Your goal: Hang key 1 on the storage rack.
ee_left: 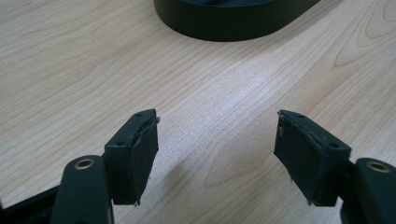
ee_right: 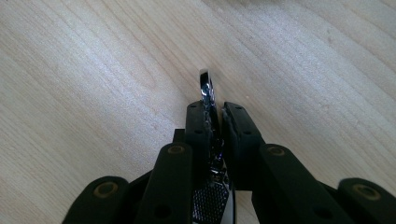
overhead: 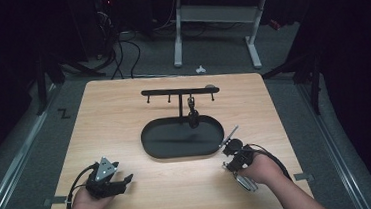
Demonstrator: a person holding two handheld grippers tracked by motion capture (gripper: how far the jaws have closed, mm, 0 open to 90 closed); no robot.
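Right gripper (ee_right: pixel 214 112) pinching a shiny metal tool (ee_right: pixel 205 86) edge-on; could twist or slip out while swung toward the rack (overhead: pixel 179 91). Left gripper (ee_left: pixel 217 140) spread wide, idle

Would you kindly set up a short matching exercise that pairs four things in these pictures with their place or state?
Things:
1. left tongs
2. right tongs
3. black oval metal tray
4. small dark item hanging from the black hook rack

Place or state:
A. in the middle of the light wooden table
B. jaws wide apart, nothing between them
C. dangling above the tray's far end
D. closed on a thin shiny metal utensil

Pairs: 1-B, 2-D, 3-A, 4-C
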